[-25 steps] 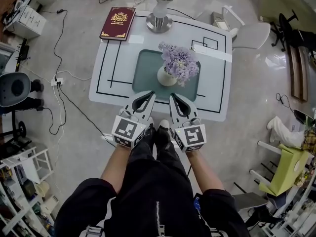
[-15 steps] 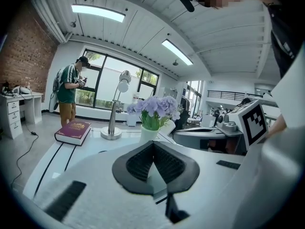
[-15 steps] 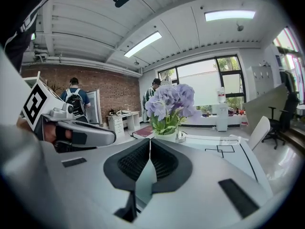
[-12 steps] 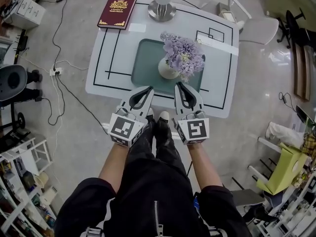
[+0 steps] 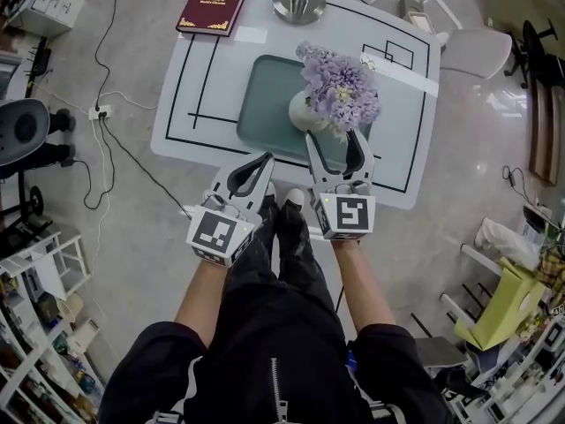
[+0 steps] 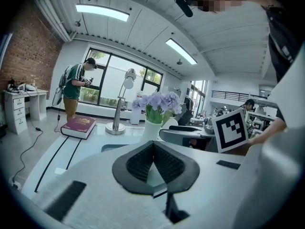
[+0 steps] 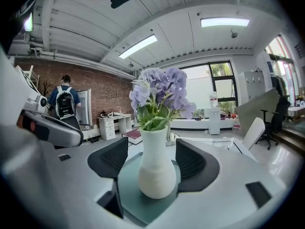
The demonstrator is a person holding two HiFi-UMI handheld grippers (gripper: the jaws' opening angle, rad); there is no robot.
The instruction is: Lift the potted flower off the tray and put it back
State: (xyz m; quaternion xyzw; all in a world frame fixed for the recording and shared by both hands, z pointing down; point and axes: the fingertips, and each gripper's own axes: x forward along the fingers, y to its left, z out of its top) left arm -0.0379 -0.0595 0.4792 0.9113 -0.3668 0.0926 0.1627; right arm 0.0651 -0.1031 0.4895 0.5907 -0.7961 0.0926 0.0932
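A white vase [image 5: 303, 113] of purple flowers [image 5: 341, 87] stands upright on the green tray [image 5: 260, 95] on the white table [image 5: 185, 104]. My right gripper [image 5: 334, 138] is open; its jaws have just been opening. In the right gripper view the vase [image 7: 156, 163] sits between the two dark pads [image 7: 114, 159] with a gap on each side, untouched. My left gripper [image 5: 263, 161] is shut and empty at the table's near edge, left of the vase. Its closed tips [image 6: 153, 146] point towards the flowers [image 6: 156, 101].
A red book [image 5: 214, 3] and a lamp base [image 5: 298, 3] sit at the table's far side. A white chair [image 5: 468, 47] stands to the right. Cables [image 5: 106, 113] run over the floor on the left. A person with a backpack [image 6: 74, 87] stands far off.
The right gripper's jaws went from shut to wide open and moved forward to the vase. Both grippers came further over the table's near edge.
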